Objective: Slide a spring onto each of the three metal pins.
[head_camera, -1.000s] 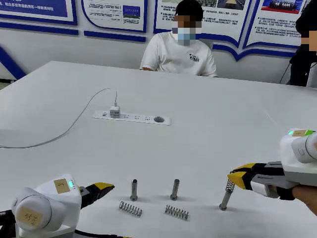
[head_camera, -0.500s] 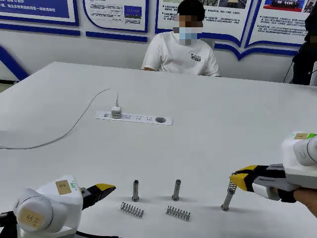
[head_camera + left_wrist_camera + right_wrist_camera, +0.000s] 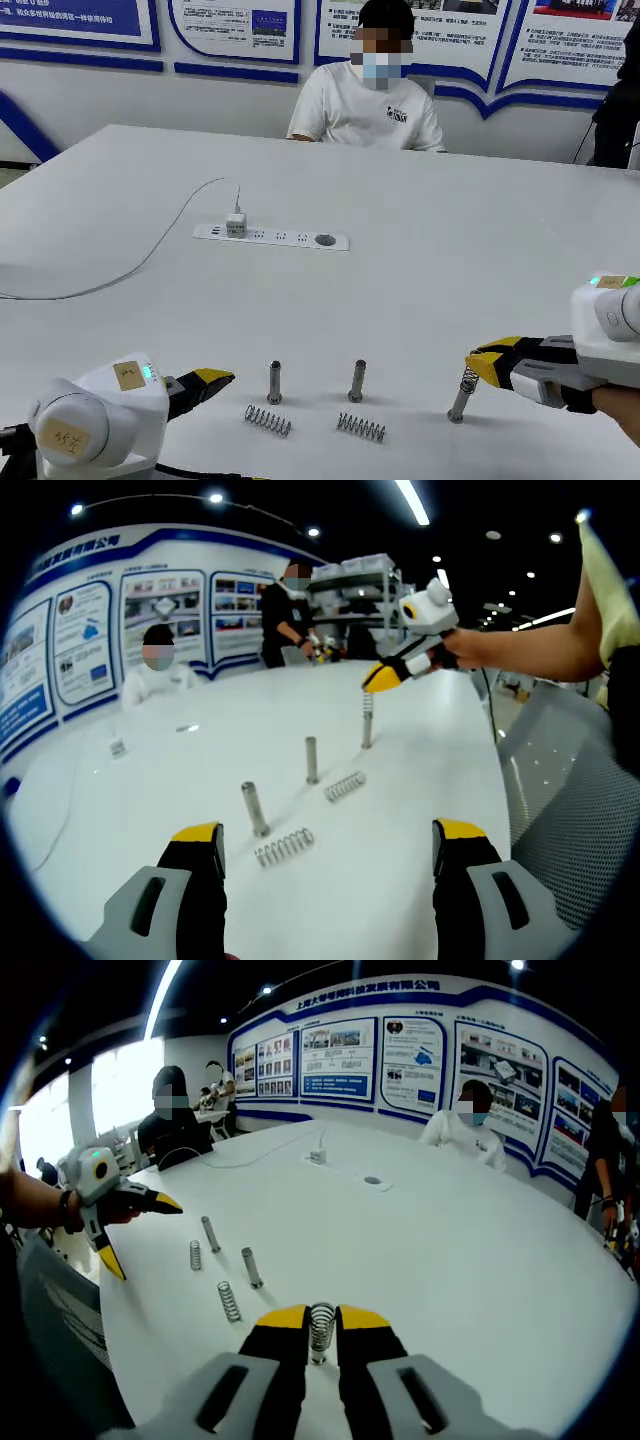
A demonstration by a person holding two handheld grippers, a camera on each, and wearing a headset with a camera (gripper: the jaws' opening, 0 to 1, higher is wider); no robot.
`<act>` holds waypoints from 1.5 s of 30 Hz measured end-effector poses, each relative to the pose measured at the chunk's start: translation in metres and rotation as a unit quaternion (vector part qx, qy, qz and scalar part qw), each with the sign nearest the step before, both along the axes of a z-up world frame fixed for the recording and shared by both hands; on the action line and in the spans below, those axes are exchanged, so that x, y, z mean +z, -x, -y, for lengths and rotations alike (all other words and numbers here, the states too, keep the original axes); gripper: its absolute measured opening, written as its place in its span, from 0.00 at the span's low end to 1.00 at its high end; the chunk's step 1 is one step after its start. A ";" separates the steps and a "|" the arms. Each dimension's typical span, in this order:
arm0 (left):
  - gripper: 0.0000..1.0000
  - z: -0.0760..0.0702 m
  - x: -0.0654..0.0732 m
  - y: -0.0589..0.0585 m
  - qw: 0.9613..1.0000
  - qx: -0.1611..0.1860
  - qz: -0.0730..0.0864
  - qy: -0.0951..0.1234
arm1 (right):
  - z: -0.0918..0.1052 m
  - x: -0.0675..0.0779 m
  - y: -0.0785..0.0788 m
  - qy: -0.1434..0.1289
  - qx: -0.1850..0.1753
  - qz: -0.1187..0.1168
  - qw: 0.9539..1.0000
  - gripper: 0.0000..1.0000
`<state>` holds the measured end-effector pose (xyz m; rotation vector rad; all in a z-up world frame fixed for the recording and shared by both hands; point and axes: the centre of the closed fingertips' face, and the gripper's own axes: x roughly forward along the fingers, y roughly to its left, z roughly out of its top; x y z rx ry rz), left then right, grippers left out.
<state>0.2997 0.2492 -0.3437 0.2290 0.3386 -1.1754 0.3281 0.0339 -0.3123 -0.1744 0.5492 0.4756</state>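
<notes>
Compared with a second ago, the third spring (image 3: 468, 380) sits a little lower on the right pin (image 3: 457, 406), and everything else keeps its place. At the far left, by the near edge of the table (image 3: 420, 280), the left gripper (image 3: 328, 832) hovers low with its jaws wide apart and nothing between them. At its 3 o'clock in the head view stands the left pin (image 3: 274, 382), upright and bare. The left spring (image 3: 268, 420) lies flat just beside its foot at 6 o'clock. Next comes the middle pin (image 3: 357, 381), also upright and bare, with the middle spring (image 3: 359, 428) lying at its 6 o'clock. Open tabletop separates these two pins from each other and from the right pin farther on. The third spring rides around the top of that pin, and the right gripper (image 3: 320, 1316) is clamped on it, reaching in from 3 o'clock. At 12 o'clock from the pins, well apart, lies a power strip (image 3: 270, 238) with a charger (image 3: 236, 224) plugged in and a cable (image 3: 140, 262) trailing toward 9 o'clock. Beyond it, bare table runs to a seated person (image 3: 368, 105) at the far edge.
</notes>
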 end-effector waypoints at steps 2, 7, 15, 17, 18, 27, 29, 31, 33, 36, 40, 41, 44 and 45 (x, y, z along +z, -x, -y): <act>0.87 0.000 0.000 0.000 1.000 0.001 -0.001 0.000 | 0.000 -0.003 0.000 -0.002 -0.001 0.000 1.000 0.12; 0.87 -0.001 -0.002 -0.001 1.000 0.001 -0.001 0.000 | 0.000 -0.011 0.001 0.001 -0.004 -0.001 1.000 0.12; 0.87 0.000 -0.004 -0.002 1.000 0.000 -0.003 0.001 | -0.001 -0.023 0.001 0.011 -0.004 -0.004 1.000 0.12; 0.87 0.000 -0.004 -0.002 1.000 0.000 -0.004 0.001 | -0.001 -0.025 0.000 0.012 -0.004 -0.006 1.000 0.12; 0.87 0.000 -0.004 -0.002 1.000 0.000 -0.004 0.001 | -0.001 -0.025 0.000 0.013 -0.004 -0.006 1.000 0.12; 0.87 0.000 -0.005 -0.004 1.000 0.000 -0.004 0.001 | -0.001 -0.030 -0.004 0.014 -0.005 -0.006 1.000 0.12; 0.87 0.000 -0.005 -0.003 1.000 0.000 -0.004 0.000 | 0.000 -0.031 -0.004 0.015 -0.006 -0.006 1.000 0.12; 0.86 0.000 -0.005 -0.004 1.000 0.000 -0.005 0.000 | 0.000 -0.031 -0.005 0.014 -0.006 -0.005 1.000 0.12; 0.87 0.000 -0.005 -0.004 1.000 0.001 -0.005 0.000 | 0.000 -0.031 -0.006 0.015 -0.005 -0.002 1.000 0.12; 0.86 0.000 -0.005 -0.004 1.000 0.001 -0.005 0.000 | 0.000 -0.031 -0.007 0.016 -0.004 -0.002 1.000 0.12; 0.87 0.001 -0.004 -0.004 1.000 0.001 -0.004 0.001 | 0.000 -0.036 -0.007 0.020 -0.001 -0.004 1.000 0.12; 0.87 0.001 -0.004 -0.004 1.000 0.001 -0.005 0.001 | 0.000 -0.037 -0.006 0.023 -0.001 -0.005 1.000 0.12; 0.87 0.001 -0.005 -0.003 1.000 0.000 -0.005 -0.001 | 0.000 -0.040 -0.006 0.024 0.001 -0.008 1.000 0.12; 0.87 0.001 -0.005 -0.003 1.000 0.000 -0.005 -0.001 | 0.001 -0.041 -0.005 0.025 0.001 -0.009 1.000 0.12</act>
